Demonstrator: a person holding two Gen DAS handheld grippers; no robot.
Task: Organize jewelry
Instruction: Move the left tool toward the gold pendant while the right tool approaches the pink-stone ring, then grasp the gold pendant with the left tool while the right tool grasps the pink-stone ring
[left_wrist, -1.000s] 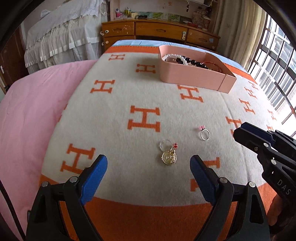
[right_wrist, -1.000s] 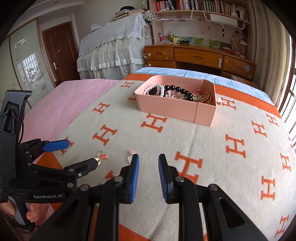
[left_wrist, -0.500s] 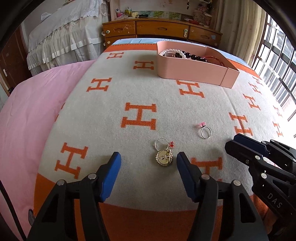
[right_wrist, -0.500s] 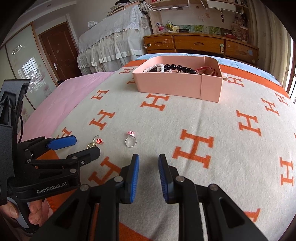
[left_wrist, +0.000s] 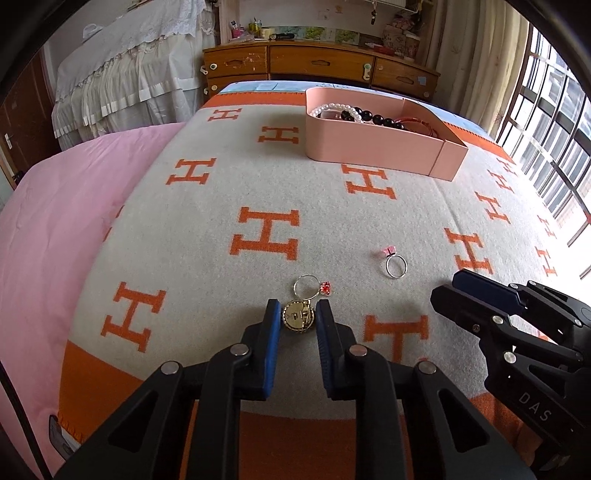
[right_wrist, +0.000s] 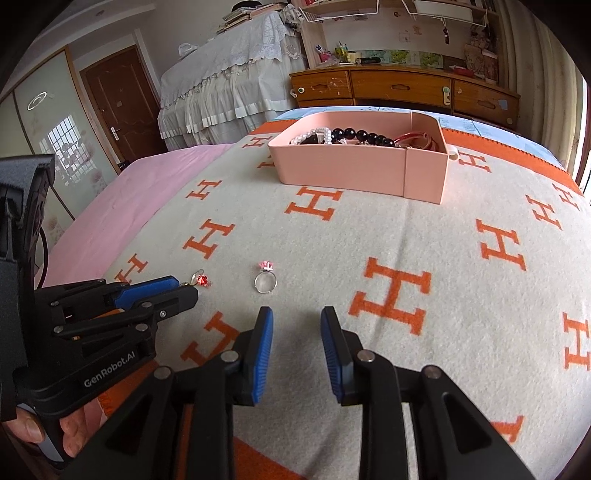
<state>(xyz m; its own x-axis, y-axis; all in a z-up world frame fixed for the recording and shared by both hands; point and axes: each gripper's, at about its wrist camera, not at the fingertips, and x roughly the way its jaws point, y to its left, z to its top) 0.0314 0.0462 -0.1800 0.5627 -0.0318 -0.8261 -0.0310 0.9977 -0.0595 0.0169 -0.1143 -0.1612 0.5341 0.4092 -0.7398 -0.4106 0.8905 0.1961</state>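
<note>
A round gold brooch (left_wrist: 298, 316) lies on the H-patterned blanket (left_wrist: 266, 192). My left gripper (left_wrist: 297, 314) has closed around it, one blue pad on each side. A silver ring with a red stone (left_wrist: 312, 286) lies just beyond it and shows in the right wrist view (right_wrist: 201, 280). A silver ring with a pink stone (left_wrist: 395, 263) lies to the right, just ahead of my right gripper (right_wrist: 297, 325), which is open and empty. A pink box (left_wrist: 376, 142) with bead bracelets stands at the far side.
The blanket covers a bed with a pink sheet (left_wrist: 55, 229) on the left. A wooden dresser (left_wrist: 317, 70) and a draped piece of furniture (left_wrist: 125, 77) stand beyond the bed. Windows (left_wrist: 554, 129) are on the right.
My left gripper has moved forward to the gold brooch and its jaws have closed from wide open to around it. My right gripper has opened a little wider.
</note>
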